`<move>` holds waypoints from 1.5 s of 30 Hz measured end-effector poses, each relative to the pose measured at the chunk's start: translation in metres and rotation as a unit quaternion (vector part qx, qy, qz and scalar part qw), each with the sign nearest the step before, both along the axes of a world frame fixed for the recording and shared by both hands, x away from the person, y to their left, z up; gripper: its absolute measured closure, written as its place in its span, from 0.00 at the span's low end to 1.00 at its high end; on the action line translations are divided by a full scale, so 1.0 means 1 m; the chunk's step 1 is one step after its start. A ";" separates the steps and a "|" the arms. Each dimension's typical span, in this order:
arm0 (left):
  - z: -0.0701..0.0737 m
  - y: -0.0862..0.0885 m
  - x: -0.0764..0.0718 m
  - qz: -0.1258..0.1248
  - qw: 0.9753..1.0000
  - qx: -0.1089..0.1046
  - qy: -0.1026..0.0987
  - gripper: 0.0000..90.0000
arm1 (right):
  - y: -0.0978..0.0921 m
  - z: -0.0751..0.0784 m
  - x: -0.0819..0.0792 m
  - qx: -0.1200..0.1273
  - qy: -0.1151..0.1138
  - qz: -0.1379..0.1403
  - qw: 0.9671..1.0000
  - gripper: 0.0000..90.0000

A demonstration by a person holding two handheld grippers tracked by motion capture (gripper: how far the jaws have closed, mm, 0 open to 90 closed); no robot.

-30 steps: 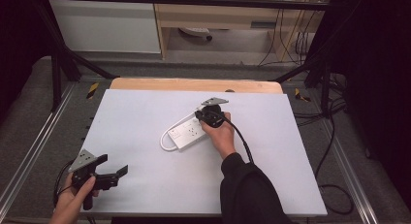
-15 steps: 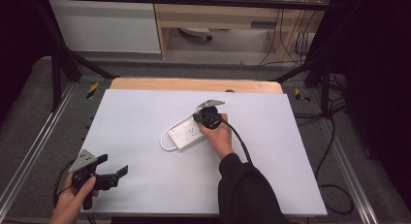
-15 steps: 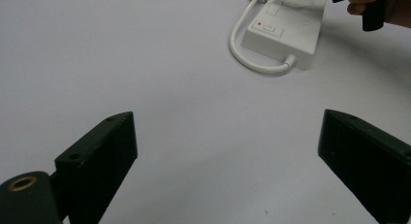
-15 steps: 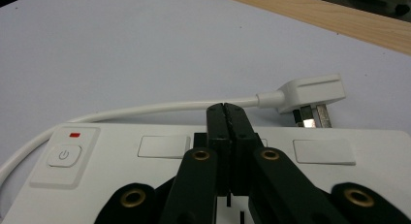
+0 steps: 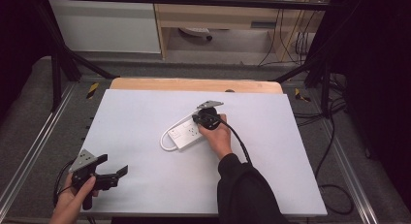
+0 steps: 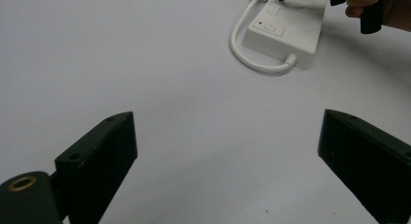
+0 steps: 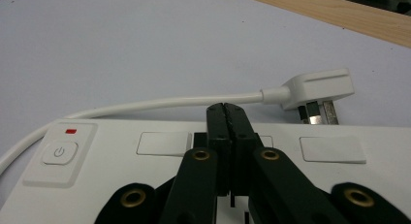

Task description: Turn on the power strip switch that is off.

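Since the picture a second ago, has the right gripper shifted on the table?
No. In the high view the right gripper sits over the same end of the white power strip, just short of the table's wooden far edge, as before.

I'm working in what looks like a lab. A white table [image 5: 145, 117] sits inside a black metal frame [image 5: 58, 64], with loose cables [image 5: 291, 40] under a wooden desk [image 5: 218, 15] behind

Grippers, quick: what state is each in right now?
Left gripper: open, holding nothing, over bare table.
Right gripper: shut, empty, over the power strip.
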State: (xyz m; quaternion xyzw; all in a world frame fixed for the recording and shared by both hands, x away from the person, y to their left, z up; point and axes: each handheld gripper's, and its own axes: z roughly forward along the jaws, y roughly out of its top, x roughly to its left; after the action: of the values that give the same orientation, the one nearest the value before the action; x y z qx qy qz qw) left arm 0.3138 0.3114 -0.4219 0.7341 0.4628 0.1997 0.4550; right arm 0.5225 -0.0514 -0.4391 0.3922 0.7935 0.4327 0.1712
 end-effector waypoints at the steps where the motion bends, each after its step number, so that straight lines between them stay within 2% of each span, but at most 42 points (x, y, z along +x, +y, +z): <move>1: 0.000 0.000 0.000 0.000 1.000 0.000 0.000 0.08 | 0.000 0.000 0.000 -0.001 -0.001 -0.001 1.000 1.00; 19: 0.000 0.000 0.000 0.002 1.000 0.002 0.002 0.08 | 0.002 -0.001 -0.002 -0.013 -0.015 0.002 1.000 1.00; 45: 0.000 0.001 0.000 0.002 1.000 0.002 0.001 0.08 | 0.004 -0.004 -0.003 -0.009 -0.014 0.005 1.000 1.00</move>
State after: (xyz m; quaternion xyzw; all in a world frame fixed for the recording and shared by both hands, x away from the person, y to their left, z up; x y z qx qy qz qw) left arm 0.3141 0.3121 -0.4220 0.7344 0.4645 0.2012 0.4522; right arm 0.5199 -0.0472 -0.4429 0.3810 0.7969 0.4313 0.1836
